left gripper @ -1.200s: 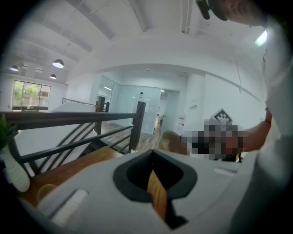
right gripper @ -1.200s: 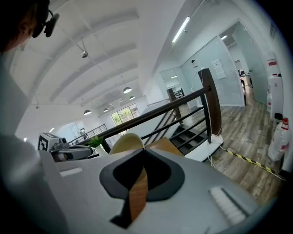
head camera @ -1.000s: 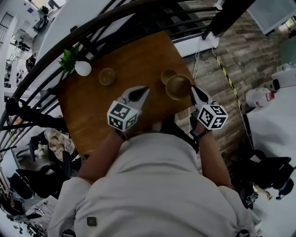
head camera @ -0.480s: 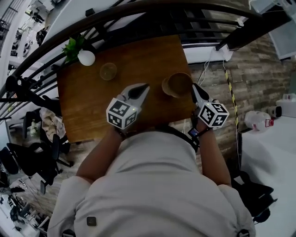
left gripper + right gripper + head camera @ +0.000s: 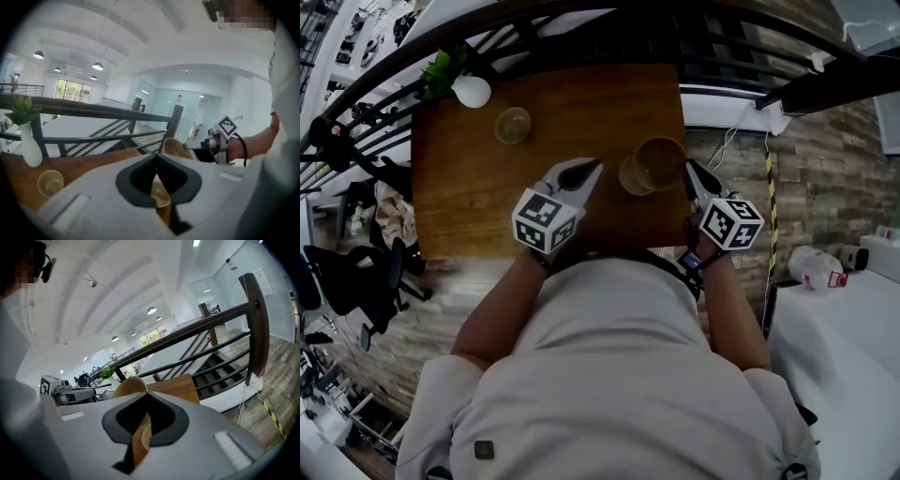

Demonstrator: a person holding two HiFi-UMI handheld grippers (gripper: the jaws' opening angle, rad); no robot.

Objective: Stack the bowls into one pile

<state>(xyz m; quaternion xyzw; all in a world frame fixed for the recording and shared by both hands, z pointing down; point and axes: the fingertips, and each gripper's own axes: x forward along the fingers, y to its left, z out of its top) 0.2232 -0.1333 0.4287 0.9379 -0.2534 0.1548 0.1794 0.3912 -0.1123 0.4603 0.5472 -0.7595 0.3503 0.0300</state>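
At the far left corner of the table [image 5: 478, 206], a vase [image 5: 472, 91]; just right of it and a little nearer, a small bowl [image 5: 513, 125]. Toward the right edge, a large bowl [image 5: 661, 161], overlapping a second bowl [image 5: 628, 178] at its left, perhaps tilted over it. Right gripper [image 5: 688, 169] at the large bowl's right rim; left gripper [image 5: 592, 169] left of that pair, apart. Behind the table, a railing [image 5: 581, 23].

Person in a pale grey short-sleeved shirt [image 5: 619, 375] with a small dark square tag [image 5: 486, 449] low on it and a dark band [image 5: 689, 263] on the right wrist. The left gripper [image 5: 592, 167] and right gripper [image 5: 688, 168] have light grey shells and dark-lined tapering fingers [image 5: 569, 177]. Each carries a black-and-white marker cube [image 5: 544, 221].
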